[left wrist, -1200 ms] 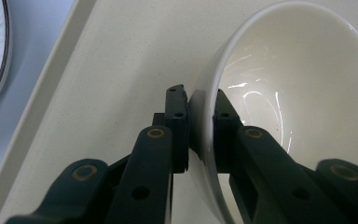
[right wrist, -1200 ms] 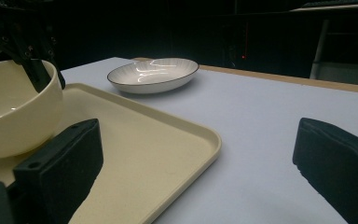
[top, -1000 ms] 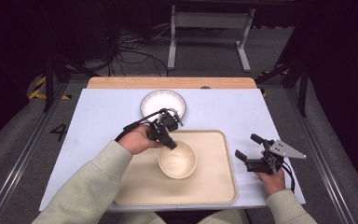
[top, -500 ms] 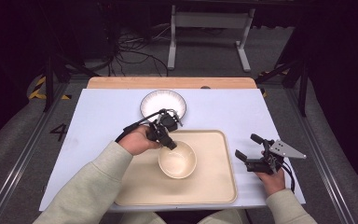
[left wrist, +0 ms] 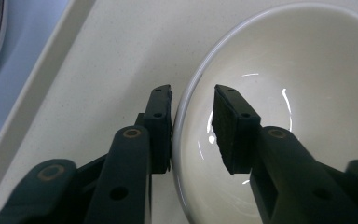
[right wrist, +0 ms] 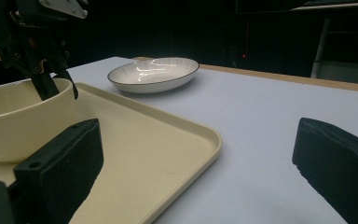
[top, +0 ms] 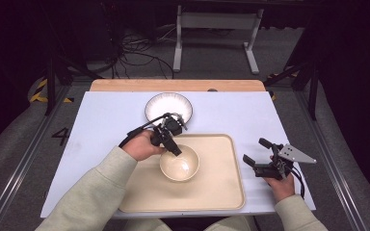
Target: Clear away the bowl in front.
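The white tabletop (top: pixel 101 125) carries everything, with a strip of bare wood along its far edge. On its near half lies a large cream tray (top: pixel 221 183), rectangular with rounded corners and a low raised rim. A cream bowl (top: pixel 179 163) stands upright on the tray, in its far left part, close to the rim on that side. Beyond the tray, directly on the tabletop, sits a shallow white plate (top: pixel 168 107) with a thin dark edge, apart from the tray.

The left tongs (top: pixel 177 150) reach down over the bowl's near-left rim, straddling it: in the left gripper view (left wrist: pixel 193 128) one jaw stands outside the wall, right against it, and the other inside the bowl with a clear gap to the wall. The jaws have just been opening, so the rim sits between them but is released, not pinched.

The right tongs (top: pixel 256 151) hover over the tabletop just to the right of the tray, well apart from the bowl. Their jaws stand wide and hold nothing; the right gripper view (right wrist: pixel 196 154) looks between them at the tray's corner, the bowl and the plate.
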`<state>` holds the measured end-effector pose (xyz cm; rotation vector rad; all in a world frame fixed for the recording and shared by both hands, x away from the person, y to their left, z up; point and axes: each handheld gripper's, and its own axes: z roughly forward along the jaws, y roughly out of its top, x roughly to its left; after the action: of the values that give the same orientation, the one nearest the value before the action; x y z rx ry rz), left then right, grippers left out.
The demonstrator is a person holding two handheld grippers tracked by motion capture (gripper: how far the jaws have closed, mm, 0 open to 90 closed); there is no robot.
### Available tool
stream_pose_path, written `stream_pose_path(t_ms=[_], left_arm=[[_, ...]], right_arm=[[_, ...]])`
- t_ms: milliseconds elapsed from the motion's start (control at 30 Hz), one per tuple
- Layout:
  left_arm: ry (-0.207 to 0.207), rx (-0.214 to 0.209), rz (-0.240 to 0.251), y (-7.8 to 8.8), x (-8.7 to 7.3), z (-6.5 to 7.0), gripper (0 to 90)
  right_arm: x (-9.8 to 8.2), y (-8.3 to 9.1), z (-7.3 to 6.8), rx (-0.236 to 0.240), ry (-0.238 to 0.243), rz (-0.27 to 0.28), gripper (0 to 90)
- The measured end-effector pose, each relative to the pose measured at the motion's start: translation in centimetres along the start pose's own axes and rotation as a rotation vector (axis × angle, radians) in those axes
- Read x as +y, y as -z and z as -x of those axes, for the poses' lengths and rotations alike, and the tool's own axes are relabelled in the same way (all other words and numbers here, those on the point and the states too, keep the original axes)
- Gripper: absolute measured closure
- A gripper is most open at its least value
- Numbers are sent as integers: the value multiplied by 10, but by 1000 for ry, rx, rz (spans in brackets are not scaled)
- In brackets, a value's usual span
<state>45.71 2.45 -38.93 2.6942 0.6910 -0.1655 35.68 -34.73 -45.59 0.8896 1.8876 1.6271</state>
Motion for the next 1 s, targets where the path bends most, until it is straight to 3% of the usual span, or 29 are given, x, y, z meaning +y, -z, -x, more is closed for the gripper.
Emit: stream_pose_path(t_ms=[300,467,667,867,1000], left_arm=[[-21,25,99,20,-6,9,518],[-23,46,171,31,-14,16,502],[-24,66,265,48,-30,23,483],[-16,81,379,64,-54,29,447],[-15,90,411,68,-66,30,431]], right_arm=[[0,-1,0,5,4,-12,23],[0,-1,2,7,-13,-11,21],[0,0,4,11,-49,4,15],[0,0,5,23,-52,-3,17],[0,0,5,26,-53,-1,17]])
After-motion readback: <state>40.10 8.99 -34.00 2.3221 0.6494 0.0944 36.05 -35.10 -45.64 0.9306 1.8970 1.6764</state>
